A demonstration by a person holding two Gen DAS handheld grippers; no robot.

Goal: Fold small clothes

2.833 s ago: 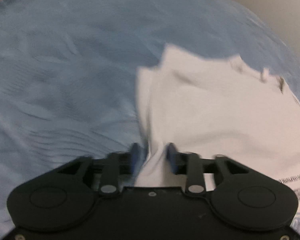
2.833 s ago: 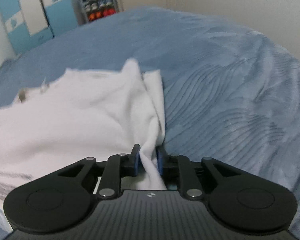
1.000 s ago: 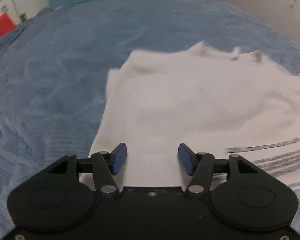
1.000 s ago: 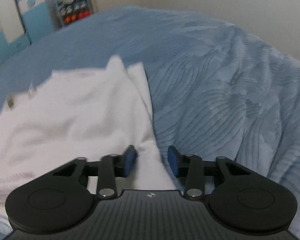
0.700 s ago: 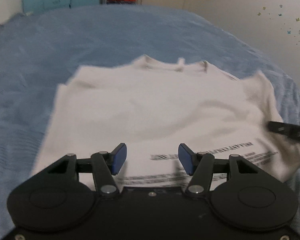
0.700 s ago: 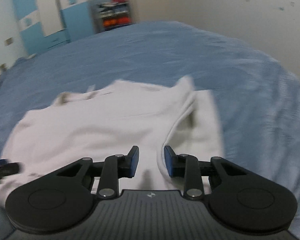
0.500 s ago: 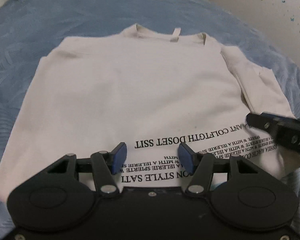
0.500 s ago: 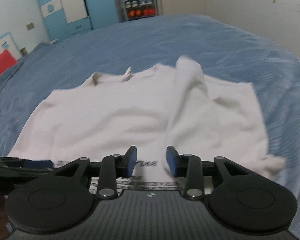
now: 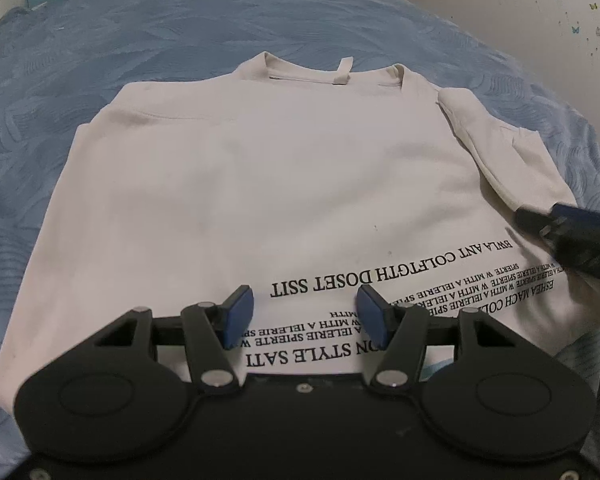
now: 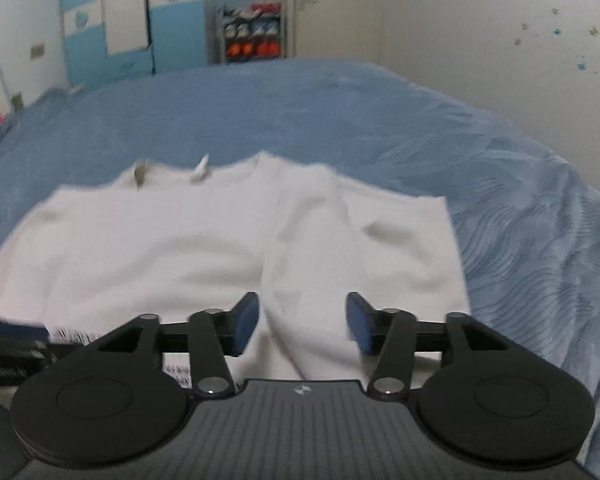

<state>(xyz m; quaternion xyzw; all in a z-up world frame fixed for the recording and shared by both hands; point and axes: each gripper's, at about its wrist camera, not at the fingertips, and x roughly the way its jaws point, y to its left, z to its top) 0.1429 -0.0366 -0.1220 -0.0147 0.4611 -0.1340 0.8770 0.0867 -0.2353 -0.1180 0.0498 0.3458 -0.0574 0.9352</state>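
White t-shirt lay spread flat on blue bedspread, collar at far end, hem nearest both cameras. Black printed lettering ran across lower part, seen upside down from left wrist view. Sleeve on that view's right side lay folded in over shirt body, crease running diagonally. Other sleeve not clearly told apart from body.

Left claw hovered over hem area, blue pads standing wide apart, nothing clamped; printed fabric visible between and beneath them. Contact with cloth could not be told.

Right claw sat over folded sleeve side of the t-shirt, jaws opening, pads parted with ridge of white fabric lying between them but not pinched. Right wrist view blurred. Right claw's tip also showed at right edge of left wrist view, just over shirt's lower corner.

Wardrobe and shelf unit stood against far wall beyond bed.
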